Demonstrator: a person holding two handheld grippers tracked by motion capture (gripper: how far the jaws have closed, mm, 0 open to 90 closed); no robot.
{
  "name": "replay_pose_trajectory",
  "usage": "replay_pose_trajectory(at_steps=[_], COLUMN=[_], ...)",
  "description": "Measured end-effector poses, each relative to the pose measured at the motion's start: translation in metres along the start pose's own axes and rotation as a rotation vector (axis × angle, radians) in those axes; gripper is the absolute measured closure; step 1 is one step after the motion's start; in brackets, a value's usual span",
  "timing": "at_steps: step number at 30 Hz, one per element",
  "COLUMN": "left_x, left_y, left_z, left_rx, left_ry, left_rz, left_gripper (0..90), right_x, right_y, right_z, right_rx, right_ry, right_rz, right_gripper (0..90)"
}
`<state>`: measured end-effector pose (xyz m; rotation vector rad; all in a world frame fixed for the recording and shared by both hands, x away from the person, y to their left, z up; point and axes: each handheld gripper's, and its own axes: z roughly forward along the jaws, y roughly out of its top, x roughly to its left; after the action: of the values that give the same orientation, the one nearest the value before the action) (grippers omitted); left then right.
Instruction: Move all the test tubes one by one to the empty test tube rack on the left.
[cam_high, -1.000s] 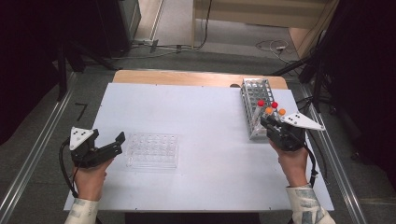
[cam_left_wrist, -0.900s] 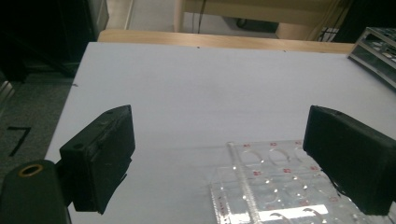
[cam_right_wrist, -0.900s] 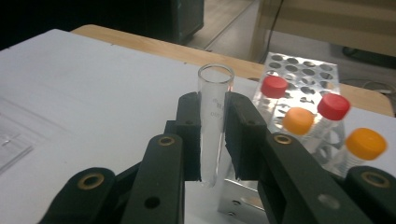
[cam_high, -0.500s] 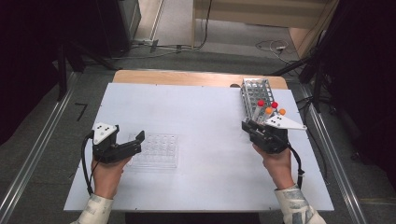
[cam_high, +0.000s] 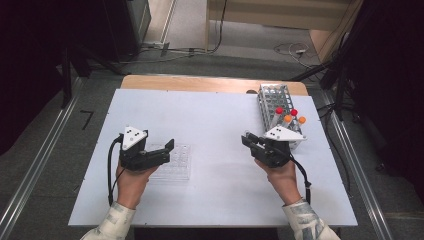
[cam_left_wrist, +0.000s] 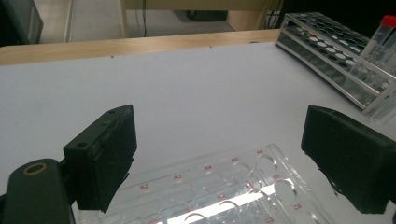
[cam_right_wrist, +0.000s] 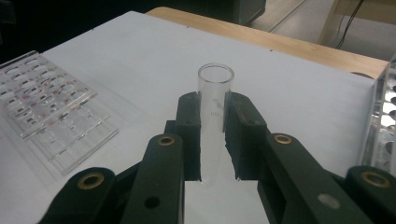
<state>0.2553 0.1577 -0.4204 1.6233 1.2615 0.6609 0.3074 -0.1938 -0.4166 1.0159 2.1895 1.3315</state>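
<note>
Two claws are working over the white desk (cam_high: 215, 125). The right claw (cam_right_wrist: 212, 123) is squeezing a clear glass tube (cam_right_wrist: 215, 93). The tube is standing almost straight up between the two black pads, with its open mouth on top and its long side pointing up and down. The left claw (cam_left_wrist: 219, 149) is spread wide with nothing in it, and it is hanging just over the near end of the clear plastic well plate (cam_left_wrist: 224, 191).

The plate is lying flat on the desk, off to the left of the right claw (cam_high: 250, 141) in the high view, well apart from the tube. The left claw (cam_high: 167, 149) is much nearer to the plate (cam_high: 177, 165). So I am guessing the tube is heading over toward the plate, while the left claw is getting ready to steady it.

The right claw's view is showing the tube's open top and how the pads are pressing its sides. The high view is not showing the tube clearly, but it is showing both hands at once and the tube rack (cam_high: 280, 107) with red and orange caps behind the right hand. The left claw's view is showing tiny red labels beside the plate's wells.
</note>
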Motion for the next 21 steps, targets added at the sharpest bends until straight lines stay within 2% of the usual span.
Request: replay_pose_trajectory(at_steps=[6,8,11,17,18,21], left_x=[-0.014,-0.018,-0.024,-0.033,-0.034,-0.04], left_y=[0.002,0.004,0.006,0.011,0.011,0.014], left_z=[0.009,0.011,0.015,0.02,0.021,0.021], left_rx=[0.011,0.009,0.011,0.019,0.019,0.021], left_ry=[-0.032,-0.053,-0.078,-0.131,-0.139,-0.173], left_rz=[0.033,0.029,0.051,0.038,0.037,0.043], left_gripper=[11.3,12.1,14.9,15.7,19.3,21.1], right_x=[0.012,0.014,0.019,0.027,0.03,0.032], right_y=[-0.003,-0.003,-0.004,-0.005,-0.005,-0.006], right_z=[0.011,0.013,0.016,0.023,0.024,0.026], right_rx=[0.013,0.015,0.022,0.034,0.037,0.041], right_ry=[0.023,0.024,0.031,0.044,0.05,0.053], right_rz=[-0.029,-0.037,-0.052,-0.066,-0.075,-0.082], right_gripper=[73.6,73.6,73.6,73.6,73.6,73.6])
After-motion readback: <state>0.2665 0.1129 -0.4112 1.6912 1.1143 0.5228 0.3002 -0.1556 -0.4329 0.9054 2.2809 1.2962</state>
